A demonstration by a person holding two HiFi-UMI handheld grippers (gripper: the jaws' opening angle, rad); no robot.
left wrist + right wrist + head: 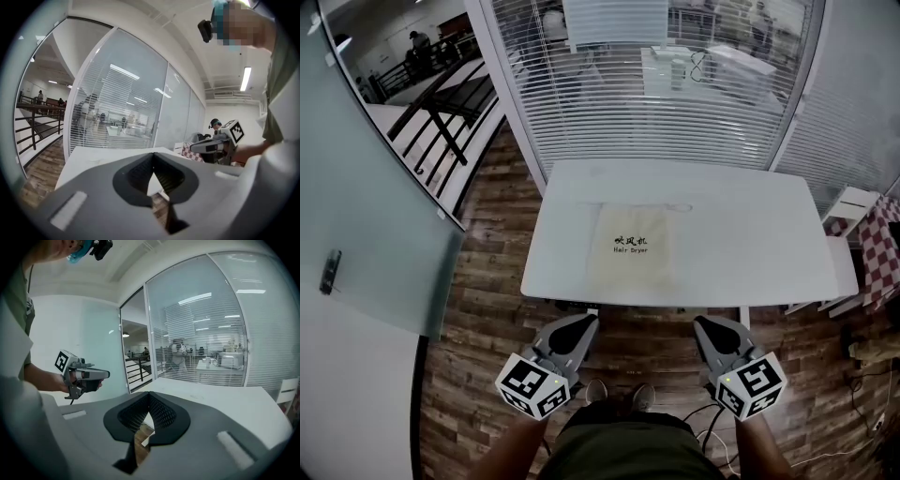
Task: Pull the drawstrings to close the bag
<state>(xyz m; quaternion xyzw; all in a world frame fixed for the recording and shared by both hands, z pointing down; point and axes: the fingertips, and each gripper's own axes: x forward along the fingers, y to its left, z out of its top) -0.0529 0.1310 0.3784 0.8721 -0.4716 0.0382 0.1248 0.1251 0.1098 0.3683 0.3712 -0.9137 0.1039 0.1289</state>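
A cream drawstring bag (630, 246) with black "Hair Dryer" print lies flat on the white table (750, 253), near its front edge. Its thin drawstring (680, 206) runs along the bag's far end and trails out to both sides. Both grippers hover over the floor, short of the table's front edge and apart from the bag. My left gripper (585, 321) is shut and holds nothing; its tips meet in the left gripper view (153, 155). My right gripper (701, 322) is shut too, also holding nothing (149, 394). Each gripper view shows the other gripper held in a hand.
A glass wall with white blinds (675, 94) stands behind the table. A white chair (853, 208) and a red checked cloth (883, 251) are at the right. A glass door (366, 206) is at the left. Cables (862, 384) lie on the wooden floor.
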